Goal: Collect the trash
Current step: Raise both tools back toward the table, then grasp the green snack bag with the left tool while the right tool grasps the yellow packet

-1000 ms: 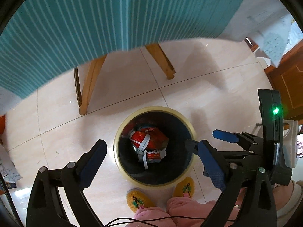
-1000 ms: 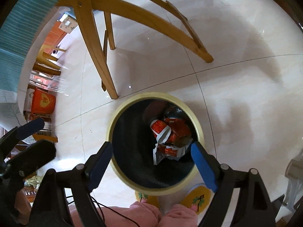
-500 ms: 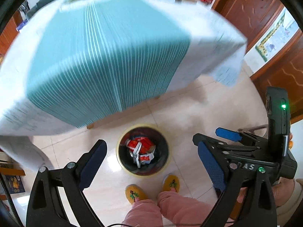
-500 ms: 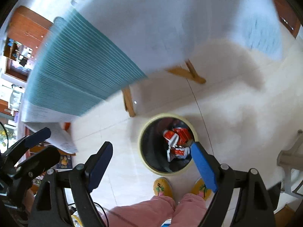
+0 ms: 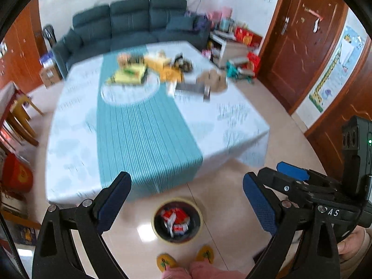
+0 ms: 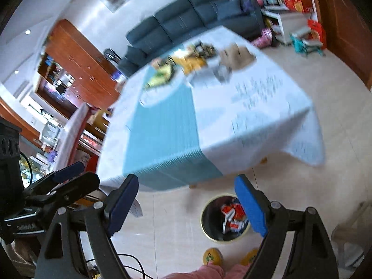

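Since a second ago I have lifted both grippers away from the trash bin, and the view that was filled by its mouth is now taking in the whole table and room. The bin is sitting on the floor just in front of my yellow slippers, near the table's front edge; it is round, dark inside, with a pale yellow rim, and red-and-white crumpled wrappers are lying in it. In the right view the same bin is showing partly behind my right fingertip.

My left gripper is hanging released, its jaws spread wide, with nothing between the blue textured pads. My right gripper is likewise gaping and gripping nothing, touching nothing. Each gripper is appearing at the edge of the other's view.

The table is wearing a white printed cloth with a teal striped runner draping over the front edge. At its far end blurred items are lying: something yellow-green, orange packets, a brown cardboard shape; the blur is keeping me from naming them. The floor is glossy beige tile. Behind the table a dark blue sofa is standing against the white wall, and a reddish wooden door is on the right.
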The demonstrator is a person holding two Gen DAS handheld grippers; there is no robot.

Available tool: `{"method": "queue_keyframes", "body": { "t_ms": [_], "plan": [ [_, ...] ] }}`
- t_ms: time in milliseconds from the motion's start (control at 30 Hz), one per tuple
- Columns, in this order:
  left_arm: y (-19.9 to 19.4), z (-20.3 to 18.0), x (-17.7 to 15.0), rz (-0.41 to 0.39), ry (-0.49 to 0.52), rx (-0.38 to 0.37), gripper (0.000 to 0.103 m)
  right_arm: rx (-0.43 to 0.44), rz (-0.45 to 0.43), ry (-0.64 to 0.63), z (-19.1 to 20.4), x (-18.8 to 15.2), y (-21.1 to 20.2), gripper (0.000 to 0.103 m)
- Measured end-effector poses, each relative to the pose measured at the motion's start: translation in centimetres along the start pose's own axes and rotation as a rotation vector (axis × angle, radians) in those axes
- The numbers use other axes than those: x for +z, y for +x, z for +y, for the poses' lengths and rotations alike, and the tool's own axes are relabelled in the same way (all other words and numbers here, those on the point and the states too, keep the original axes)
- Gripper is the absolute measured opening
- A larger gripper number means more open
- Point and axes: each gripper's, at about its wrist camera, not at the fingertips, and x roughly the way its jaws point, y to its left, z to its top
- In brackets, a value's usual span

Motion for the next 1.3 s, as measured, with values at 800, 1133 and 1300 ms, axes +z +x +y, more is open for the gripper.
{"method": "queue_keyframes", "body": {
  "t_ms": [800, 1133, 1300],
  "plan": [
    [4.9, 9.7, 17.5, -0.007, 0.08, 0.01, 0.096, -0.026, -0.059, -0.091, 6.1, 13.4, 6.9, 0.085],
    [19.6, 19.8, 26.7, 0.163, 0.187, -0.077, 0.096, -0.252, -0.001, -0.1, 7.1, 22.7, 20.9, 0.085],
    [26.7, 23.4, 28.4, 0.269, 0.147, -0.135, 0.096, -0.369, 0.062, -0.202, 6.3, 25.7, 27.1, 0.085]
  ]
}}
